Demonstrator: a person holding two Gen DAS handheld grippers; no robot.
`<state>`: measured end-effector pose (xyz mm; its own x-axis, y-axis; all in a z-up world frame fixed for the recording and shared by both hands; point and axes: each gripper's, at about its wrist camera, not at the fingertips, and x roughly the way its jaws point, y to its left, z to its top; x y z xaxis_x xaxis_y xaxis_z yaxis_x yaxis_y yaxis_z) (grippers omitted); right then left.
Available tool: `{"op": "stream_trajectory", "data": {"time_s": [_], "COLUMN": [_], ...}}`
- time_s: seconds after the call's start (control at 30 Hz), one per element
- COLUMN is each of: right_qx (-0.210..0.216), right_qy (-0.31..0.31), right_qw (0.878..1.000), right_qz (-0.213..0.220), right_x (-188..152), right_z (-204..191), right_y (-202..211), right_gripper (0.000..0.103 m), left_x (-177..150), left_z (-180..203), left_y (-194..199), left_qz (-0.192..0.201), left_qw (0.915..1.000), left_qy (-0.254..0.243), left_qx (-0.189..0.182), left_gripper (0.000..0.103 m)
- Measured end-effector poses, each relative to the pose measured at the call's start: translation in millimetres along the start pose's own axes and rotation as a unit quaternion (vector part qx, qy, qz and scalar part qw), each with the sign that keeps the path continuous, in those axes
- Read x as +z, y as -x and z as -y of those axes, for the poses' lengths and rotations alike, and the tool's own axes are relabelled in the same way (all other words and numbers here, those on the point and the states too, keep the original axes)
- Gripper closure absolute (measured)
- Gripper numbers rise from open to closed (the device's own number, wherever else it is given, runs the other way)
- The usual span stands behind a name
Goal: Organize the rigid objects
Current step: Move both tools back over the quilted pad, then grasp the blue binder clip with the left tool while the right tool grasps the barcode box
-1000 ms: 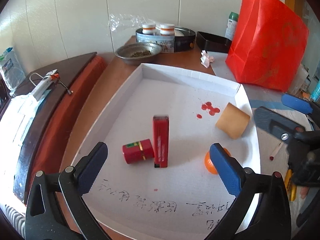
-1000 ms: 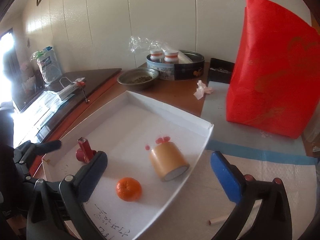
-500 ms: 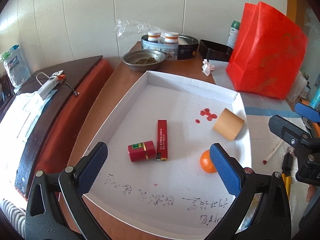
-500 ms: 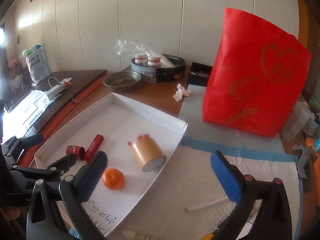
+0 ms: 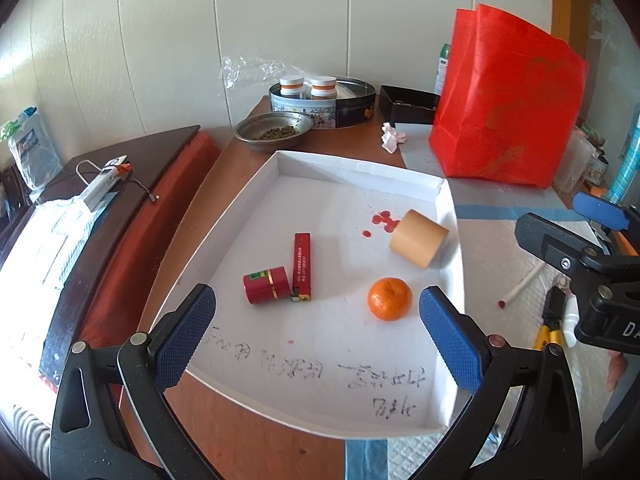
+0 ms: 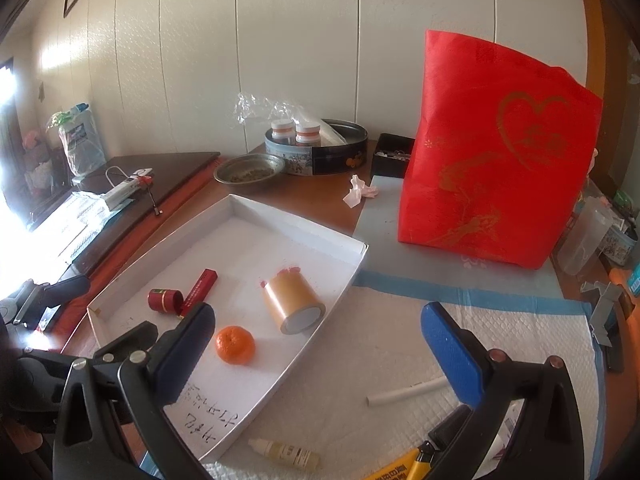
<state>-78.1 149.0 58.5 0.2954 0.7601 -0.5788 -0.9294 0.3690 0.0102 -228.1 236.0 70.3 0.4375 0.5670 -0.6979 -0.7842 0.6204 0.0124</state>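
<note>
On the desk [image 5: 248,436] sits a shallow white tray [image 5: 240,204], and inside it lie four things: a small red canister [image 5: 266,290] on its side, a slim red lighter [image 5: 301,266] lying flat and touching the canister's right side, an orange tangerine [image 5: 389,299] nearer the tray's right wall, and a tan tape roll [image 5: 418,238] on its side just beside some red spots on the tray floor. Handwriting in black ink marks the near end of the tray. The left tongs [image 5: 316,332] hang above the tray's near edge with the jaws spread wide and nothing between them. The right tongs [image 6: 318,354] are likewise spread apart and empty, held over the white padded mat [image 6: 500,332] to the right of the tray. On that mat lie a white stick [image 6: 408,392], a small dropper bottle [image 6: 286,453] and a yellow-handled tool [image 6: 404,468] near the bottom of the right wrist view. Farther back stand a red gift bag [image 6: 496,160], a round tin [image 6: 320,152] holding two jars, a metal bowl [image 6: 250,169], a black box [image 6: 390,154] and a crumpled tissue [image 6: 358,191].
</note>
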Motion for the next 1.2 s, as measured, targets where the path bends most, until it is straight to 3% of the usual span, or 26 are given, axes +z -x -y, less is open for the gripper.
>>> {"op": "stream_trajectory", "data": {"time_s": [0.1, 0.3, 0.43, 0.53, 0.73, 0.87, 0.97, 1.1, 1.2], "right_qx": [0.005, 0.014, 0.005, -0.002, -0.025, -0.019, 0.002, 0.016, 0.006], "right_qy": [-0.004, -0.037, -0.059, -0.092, -0.149, -0.135, -0.104, -0.052, -0.036], "right_qw": [1.0, 0.999, 0.998, 0.995, 0.989, 0.991, 0.995, 0.998, 0.998], "right_qz": [0.004, 0.021, 0.032, 0.025, 0.011, 0.01, -0.002, -0.015, -0.042], "right_x": [-2.9, -10.1, -25.9, -41.9, -75.3, -92.9, -104.5, -113.8, -119.2], "right_z": [3.2, 35.7, 71.1, 104.4, 168.3, 191.0, 189.3, 172.8, 173.4], "right_y": [5.7, 21.5, 31.9, 34.4, 41.3, 47.5, 47.6, 43.4, 28.5], "right_gripper": [0.0, 0.0, 0.0, 0.0, 0.0, 0.0, 0.0, 0.0, 0.013], "left_x": [-5.1, -22.7, -48.7, -73.1, -97.5, -102.9, -106.3, -108.7, -110.3], "left_z": [8.1, 19.0, 47.7, 72.7, 102.9, 118.4, 129.6, 133.4, 127.2], "left_y": [6.3, 21.0, 24.9, 23.4, 12.7, 9.6, 13.5, 9.0, -0.4], "left_qz": [-0.004, -0.011, -0.041, -0.066, -0.09, -0.099, -0.096, -0.105, -0.119], "left_qw": [0.9998, 0.9917, 0.9782, 0.9686, 0.9573, 0.95, 0.9441, 0.9454, 0.9492], "left_qy": [-0.011, -0.01, -0.088, -0.135, -0.17, -0.191, -0.207, -0.207, -0.191], "left_qx": [-0.016, -0.128, -0.184, -0.198, -0.216, -0.226, -0.238, -0.229, -0.22], "left_gripper": [0.0, 0.0, 0.0, 0.0, 0.006, 0.023, 0.023, 0.023, 0.038]}}
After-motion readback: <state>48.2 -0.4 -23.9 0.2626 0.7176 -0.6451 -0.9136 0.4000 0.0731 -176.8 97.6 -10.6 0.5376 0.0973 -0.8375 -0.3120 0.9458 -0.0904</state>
